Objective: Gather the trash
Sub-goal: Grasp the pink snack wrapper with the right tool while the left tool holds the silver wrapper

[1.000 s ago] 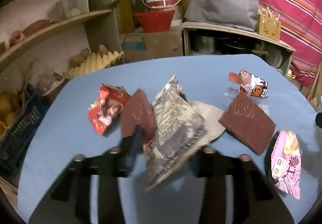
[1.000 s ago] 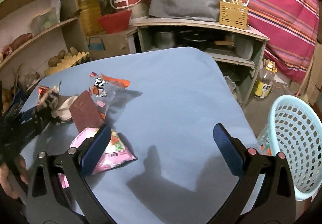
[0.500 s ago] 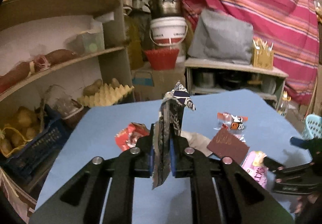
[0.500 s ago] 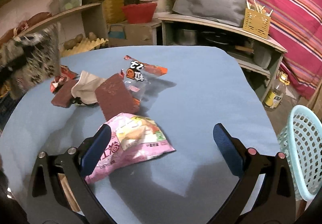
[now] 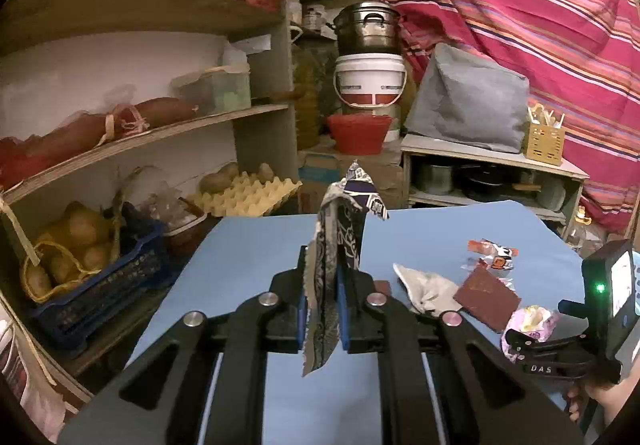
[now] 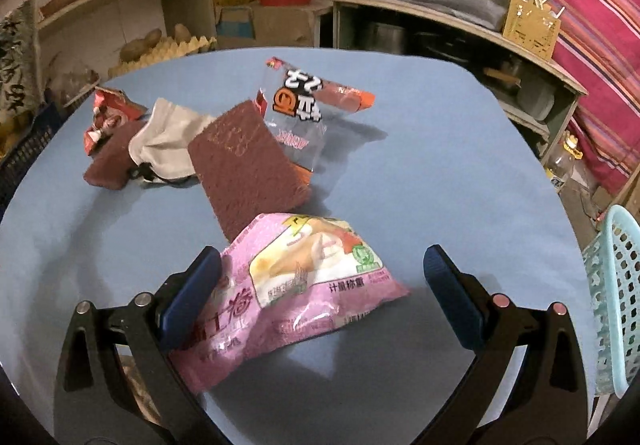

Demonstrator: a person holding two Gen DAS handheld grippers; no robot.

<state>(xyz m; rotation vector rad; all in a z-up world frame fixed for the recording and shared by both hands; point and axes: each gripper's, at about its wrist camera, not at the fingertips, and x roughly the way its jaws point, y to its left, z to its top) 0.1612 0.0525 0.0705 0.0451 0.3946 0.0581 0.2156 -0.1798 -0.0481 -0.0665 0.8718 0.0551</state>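
My left gripper (image 5: 323, 309) is shut on a black-and-white patterned wrapper (image 5: 340, 241) and holds it upright above the blue table (image 5: 248, 257). That wrapper also shows at the left edge of the right wrist view (image 6: 16, 57). My right gripper (image 6: 320, 281) is open, low over the table, with a pink snack bag (image 6: 296, 285) lying between its fingers. Beyond it lie a brown scouring pad (image 6: 244, 161), a clear orange-and-black wrapper (image 6: 304, 101), a grey cloth (image 6: 168, 141), a second brown pad (image 6: 112, 161) and a red wrapper (image 6: 108, 113).
A light blue plastic basket (image 6: 616, 297) stands off the table's right edge. Shelves with potatoes, egg trays and a blue crate (image 5: 100, 285) stand left of the table. A low shelf (image 5: 492, 161) with pots and a grey bag is behind it.
My left gripper closed on the patterned wrapper and lifted it off the table. My right gripper moved forward and down until the pink bag lay between its open fingers.
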